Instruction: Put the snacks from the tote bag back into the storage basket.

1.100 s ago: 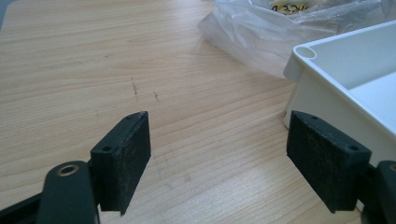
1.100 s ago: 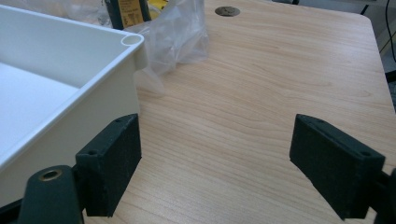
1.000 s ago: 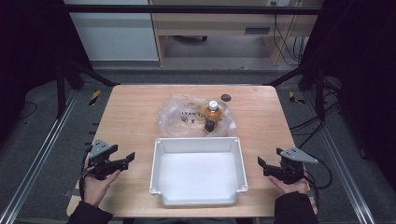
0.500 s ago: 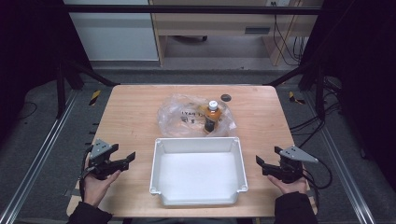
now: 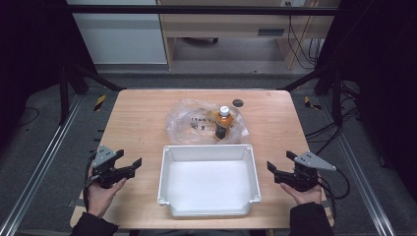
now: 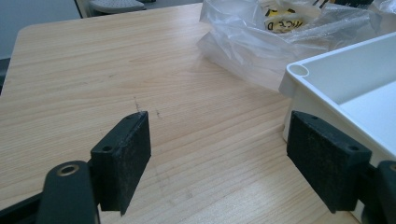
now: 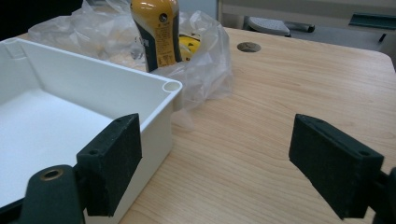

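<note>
Just hand-held grippers (image 5: 137, 162) flanking tray (image 5: 208, 153)

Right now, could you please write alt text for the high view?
A person's two open black grippers, left and right, rest either side of an empty white plastic tray on a light wooden table. Behind the tray, an orange bottle stands in a crumpled clear plastic bag.

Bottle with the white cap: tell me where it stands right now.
In the high view the bottle stands upright inside the clear plastic bag, mid-table, just behind the white tray's far rim and near the table's small dark round hole.
</note>
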The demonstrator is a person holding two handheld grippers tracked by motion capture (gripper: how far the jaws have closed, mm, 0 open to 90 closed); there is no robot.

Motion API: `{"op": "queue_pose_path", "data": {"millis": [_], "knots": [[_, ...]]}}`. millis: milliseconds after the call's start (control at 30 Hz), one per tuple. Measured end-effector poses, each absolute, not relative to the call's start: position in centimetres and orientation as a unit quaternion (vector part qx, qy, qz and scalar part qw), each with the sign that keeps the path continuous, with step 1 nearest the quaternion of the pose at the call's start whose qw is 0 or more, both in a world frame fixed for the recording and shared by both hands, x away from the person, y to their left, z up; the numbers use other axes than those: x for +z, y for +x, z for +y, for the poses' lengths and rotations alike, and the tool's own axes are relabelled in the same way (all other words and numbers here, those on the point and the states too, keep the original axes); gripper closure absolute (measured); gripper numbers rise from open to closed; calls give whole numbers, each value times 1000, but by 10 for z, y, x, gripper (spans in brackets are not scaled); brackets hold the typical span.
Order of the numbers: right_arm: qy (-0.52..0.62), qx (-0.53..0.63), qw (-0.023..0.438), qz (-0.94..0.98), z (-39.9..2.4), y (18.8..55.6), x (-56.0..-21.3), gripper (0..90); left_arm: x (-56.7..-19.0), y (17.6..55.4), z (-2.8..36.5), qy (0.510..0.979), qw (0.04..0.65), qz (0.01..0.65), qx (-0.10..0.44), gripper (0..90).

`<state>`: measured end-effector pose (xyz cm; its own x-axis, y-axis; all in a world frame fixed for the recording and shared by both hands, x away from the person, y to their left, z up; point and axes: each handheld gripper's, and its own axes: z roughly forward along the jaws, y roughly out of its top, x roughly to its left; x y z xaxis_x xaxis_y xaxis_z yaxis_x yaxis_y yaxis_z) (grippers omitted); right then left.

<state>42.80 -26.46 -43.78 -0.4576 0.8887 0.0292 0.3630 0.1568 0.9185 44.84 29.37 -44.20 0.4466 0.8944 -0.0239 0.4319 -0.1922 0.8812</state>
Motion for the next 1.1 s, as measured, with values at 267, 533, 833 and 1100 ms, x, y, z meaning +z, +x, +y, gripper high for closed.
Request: {"op": "queue_pose_path", "data": {"millis": [267,533,833,1100], "knots": [[437,485,277,705,-263,429,-433,173,-440,447,291,726,451,450,258,212],[433,493,276,703,-260,431,-429,172,-438,446,290,726,457,445,257,213],[429,495,276,704,-256,436,-427,173,-438,445,286,731,458,438,253,214],[418,506,272,704,-246,444,-420,179,-439,445,285,733,456,437,252,213]]}}
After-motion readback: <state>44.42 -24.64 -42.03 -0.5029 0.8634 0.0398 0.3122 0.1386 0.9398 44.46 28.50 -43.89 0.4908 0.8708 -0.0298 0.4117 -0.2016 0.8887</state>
